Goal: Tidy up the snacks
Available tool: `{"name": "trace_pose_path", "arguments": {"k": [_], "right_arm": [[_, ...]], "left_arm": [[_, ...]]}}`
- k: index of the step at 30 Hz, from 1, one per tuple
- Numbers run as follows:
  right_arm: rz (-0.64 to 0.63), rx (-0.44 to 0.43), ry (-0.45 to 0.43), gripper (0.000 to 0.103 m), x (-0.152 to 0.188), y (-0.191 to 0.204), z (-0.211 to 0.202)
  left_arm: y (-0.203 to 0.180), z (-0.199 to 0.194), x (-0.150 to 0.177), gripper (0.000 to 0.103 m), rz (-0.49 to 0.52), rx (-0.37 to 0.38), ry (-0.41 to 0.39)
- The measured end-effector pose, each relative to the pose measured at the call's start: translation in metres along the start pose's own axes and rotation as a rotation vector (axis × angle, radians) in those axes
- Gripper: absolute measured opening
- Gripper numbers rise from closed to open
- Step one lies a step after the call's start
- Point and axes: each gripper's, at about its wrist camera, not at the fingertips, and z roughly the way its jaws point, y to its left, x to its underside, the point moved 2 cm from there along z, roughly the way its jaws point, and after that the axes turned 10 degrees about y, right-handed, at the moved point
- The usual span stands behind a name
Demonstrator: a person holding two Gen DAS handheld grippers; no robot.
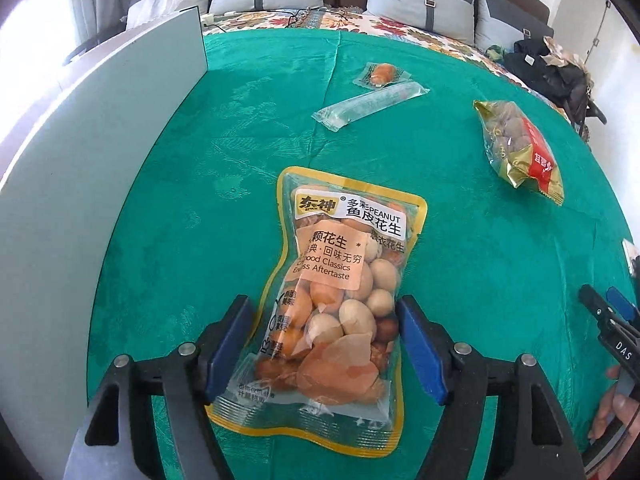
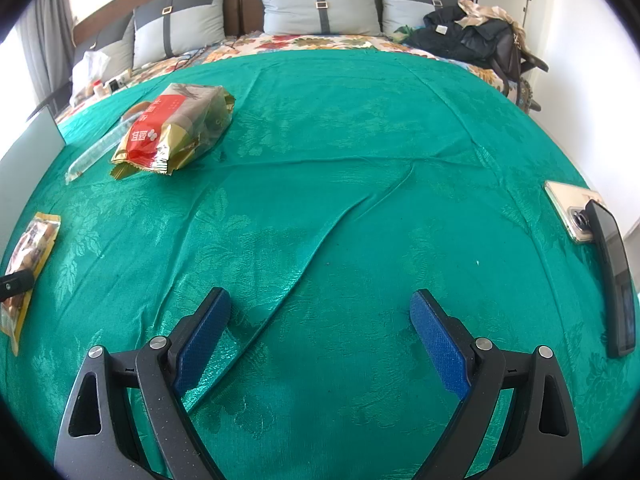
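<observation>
Peanut bag (image 1: 340,300) between spread left tongs (image 1: 324,344), soft, light, crinkly, slippery: best pinched across its middle; right tongs (image 2: 320,336) spread, empty.

**Sheen on cloth, gloss on wrappers**

The green tablecloth (image 2: 360,128) is woven fabric with a satiny floral sheen. The peanut bag (image 1: 340,292) is glossy clear plastic. At two o'clock, the chestnut bag (image 1: 520,148) shines with gold foil. The gripper pads (image 2: 438,344) look matt, rough-textured blue.
</observation>
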Motion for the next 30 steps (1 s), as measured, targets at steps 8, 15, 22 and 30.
{"name": "trace_pose_path", "arguments": {"k": [8,15,22,30], "right_arm": [[0.000,0.000,0.000,0.094,0.000,0.000,0.000],[0.000,0.000,0.001,0.094,0.000,0.000,0.000],[0.001,0.001,0.001,0.094,0.000,0.001,0.000],[0.001,0.001,0.001,0.094,0.000,0.000,0.000]], "left_arm": [[0.016,0.010,-0.007,0.102,-0.032,-0.069,-0.044],[0.031,0.010,-0.004,0.103,-0.072,-0.089,-0.077],[0.034,0.010,-0.004,0.103,0.021,-0.060,-0.098],[0.035,0.008,-0.002,0.103,0.026,-0.056,-0.120]]}}
